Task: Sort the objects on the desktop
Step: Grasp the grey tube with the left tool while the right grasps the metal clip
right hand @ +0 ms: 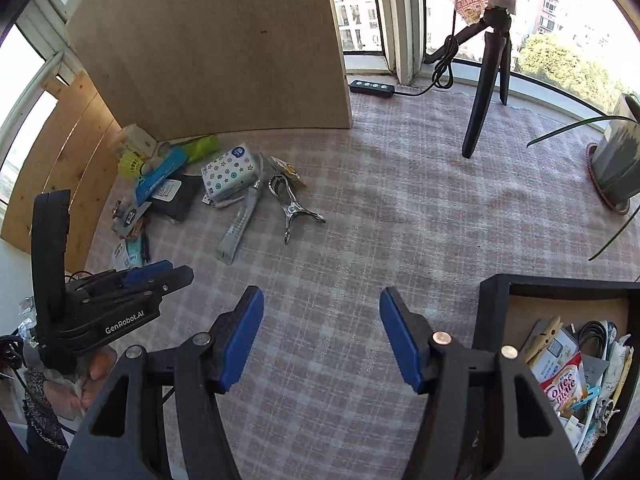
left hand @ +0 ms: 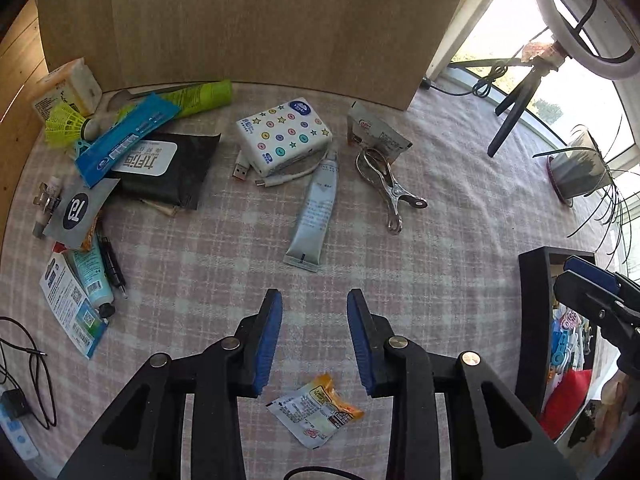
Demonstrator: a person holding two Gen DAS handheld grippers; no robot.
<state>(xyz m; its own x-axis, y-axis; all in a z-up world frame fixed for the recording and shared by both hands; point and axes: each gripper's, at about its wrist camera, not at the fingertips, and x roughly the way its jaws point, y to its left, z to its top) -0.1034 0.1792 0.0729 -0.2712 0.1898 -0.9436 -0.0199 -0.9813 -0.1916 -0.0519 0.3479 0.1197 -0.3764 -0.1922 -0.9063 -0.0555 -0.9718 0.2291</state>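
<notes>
The left gripper (left hand: pixel 314 344) hangs over the desk (left hand: pixel 224 264) with its jaws apart and nothing between them. In its wrist view a small snack sachet (left hand: pixel 316 412) lies just below the blue pads, at about 6 o'clock, flat on the checked cloth with its long axis running from 8 to 2 o'clock. Farther out, at 12 o'clock, a grey tube (left hand: pixel 314 212) lies nearly along the gripper's line. Past it are a tissue pack (left hand: pixel 284 136) and, toward 1 o'clock, a metal clip (left hand: pixel 390 188). The right gripper (right hand: pixel 322 336) is also spread and empty, with the black box (right hand: pixel 490 308) of sorted things at its 3 o'clock. The sachet seems nearest the left gripper, which would probably need to pull back and turn across it.
</notes>
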